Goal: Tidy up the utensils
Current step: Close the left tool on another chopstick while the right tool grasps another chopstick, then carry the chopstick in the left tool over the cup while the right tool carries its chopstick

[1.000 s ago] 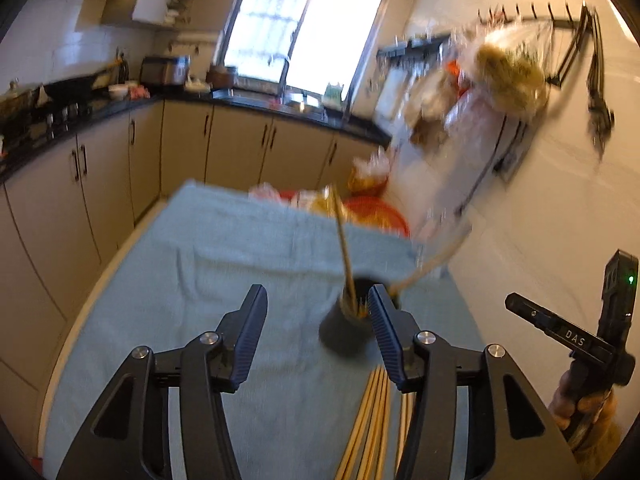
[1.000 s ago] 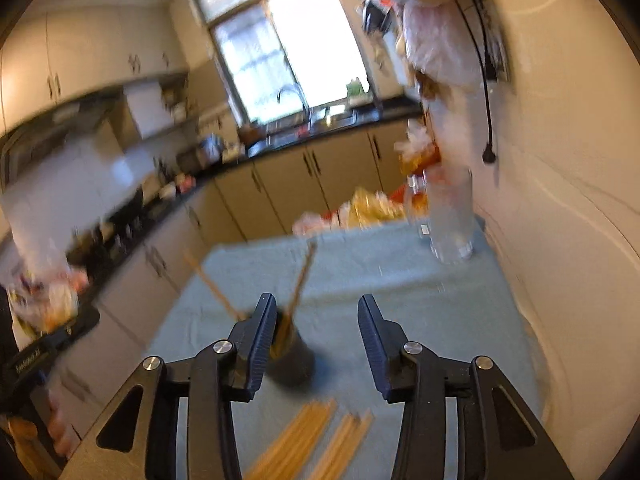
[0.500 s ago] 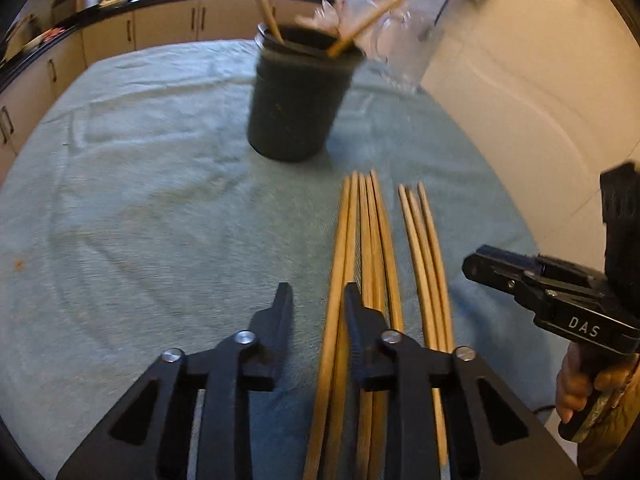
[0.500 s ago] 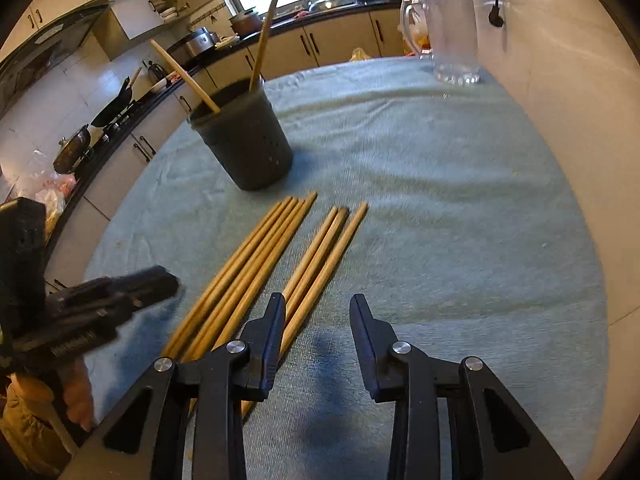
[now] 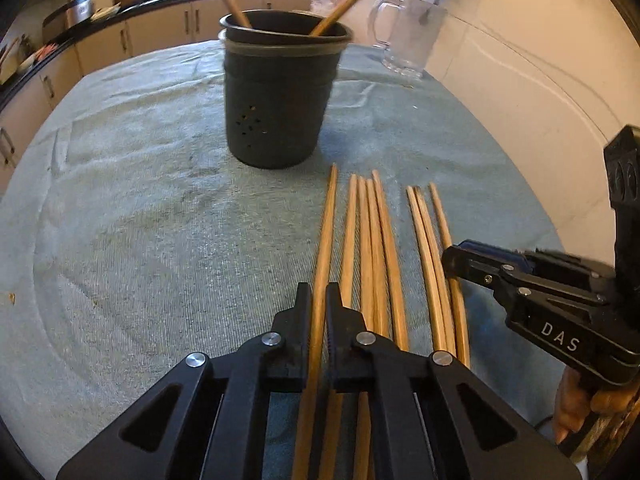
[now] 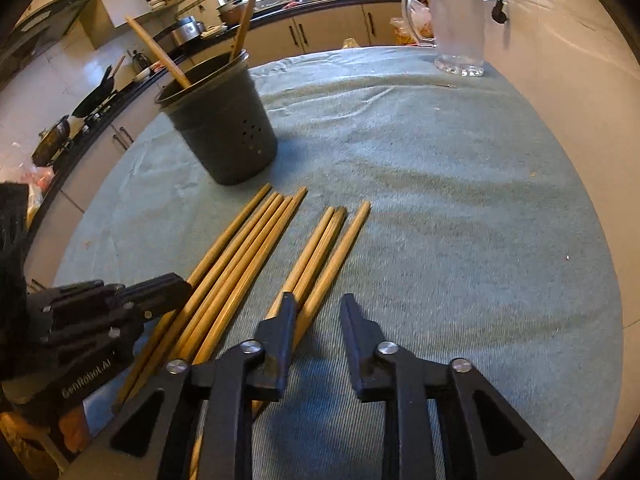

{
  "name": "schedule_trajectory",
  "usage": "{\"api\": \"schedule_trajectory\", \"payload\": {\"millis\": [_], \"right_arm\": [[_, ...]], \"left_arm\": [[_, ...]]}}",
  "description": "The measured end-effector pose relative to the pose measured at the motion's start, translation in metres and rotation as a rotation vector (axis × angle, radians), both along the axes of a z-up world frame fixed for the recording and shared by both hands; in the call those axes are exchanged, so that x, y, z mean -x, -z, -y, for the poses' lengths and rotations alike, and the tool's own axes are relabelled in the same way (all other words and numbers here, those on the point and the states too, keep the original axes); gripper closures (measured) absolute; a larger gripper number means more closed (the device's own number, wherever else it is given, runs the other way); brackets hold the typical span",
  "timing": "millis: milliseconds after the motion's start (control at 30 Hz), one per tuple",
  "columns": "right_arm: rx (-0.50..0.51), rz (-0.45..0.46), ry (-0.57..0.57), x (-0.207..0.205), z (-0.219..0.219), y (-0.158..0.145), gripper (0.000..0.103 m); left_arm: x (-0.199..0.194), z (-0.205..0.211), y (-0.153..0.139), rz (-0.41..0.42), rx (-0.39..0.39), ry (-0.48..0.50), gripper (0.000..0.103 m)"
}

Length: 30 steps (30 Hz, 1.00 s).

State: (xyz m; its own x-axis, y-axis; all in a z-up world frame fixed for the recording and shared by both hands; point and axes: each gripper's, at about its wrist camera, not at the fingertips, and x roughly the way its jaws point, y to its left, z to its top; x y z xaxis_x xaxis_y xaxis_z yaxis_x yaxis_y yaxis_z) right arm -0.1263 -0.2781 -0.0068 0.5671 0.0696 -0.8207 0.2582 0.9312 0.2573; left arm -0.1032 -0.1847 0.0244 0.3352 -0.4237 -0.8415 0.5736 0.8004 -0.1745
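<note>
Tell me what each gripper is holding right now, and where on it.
Left gripper is shut on the leftmost chopstick, toward its near end. Right gripper is open, holding nothing.

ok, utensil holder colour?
Dark grey, nearly black, with a small cluster of drain holes on its side. The utensil holder shows best in the left wrist view.

Tan wooden chopsticks (image 5: 362, 240) lie on a pale blue-green ribbed cloth (image 5: 140, 220) beside a dark grey holder (image 5: 276, 100) (dotted with small holes); black grippers (image 6: 318, 316).
</note>
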Motion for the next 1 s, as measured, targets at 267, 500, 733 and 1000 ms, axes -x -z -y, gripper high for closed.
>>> {"api": "schedule_trajectory", "payload": {"millis": [267,500,733,1000], "right_arm": [[0.059,-0.067,-0.023,0.001,0.009,-0.001,0.091],[0.03,-0.166,-0.027,-0.01,0.029,-0.002,0.089],[0.041,-0.232,0.009,-0.042,0.036,-0.002,0.088],[0.103,-0.28,0.017,-0.073,0.035,-0.003,0.092]], "left_arm": [[-0.008,-0.041,-0.002,-0.073,-0.034,-0.17,0.096],[-0.027,-0.039,-0.002,-0.194,-0.089,-0.136,0.096],[-0.066,-0.015,-0.001,-0.195,-0.093,-0.128,0.096],[-0.072,-0.006,-0.003,-0.164,-0.064,-0.117,0.097]]}}
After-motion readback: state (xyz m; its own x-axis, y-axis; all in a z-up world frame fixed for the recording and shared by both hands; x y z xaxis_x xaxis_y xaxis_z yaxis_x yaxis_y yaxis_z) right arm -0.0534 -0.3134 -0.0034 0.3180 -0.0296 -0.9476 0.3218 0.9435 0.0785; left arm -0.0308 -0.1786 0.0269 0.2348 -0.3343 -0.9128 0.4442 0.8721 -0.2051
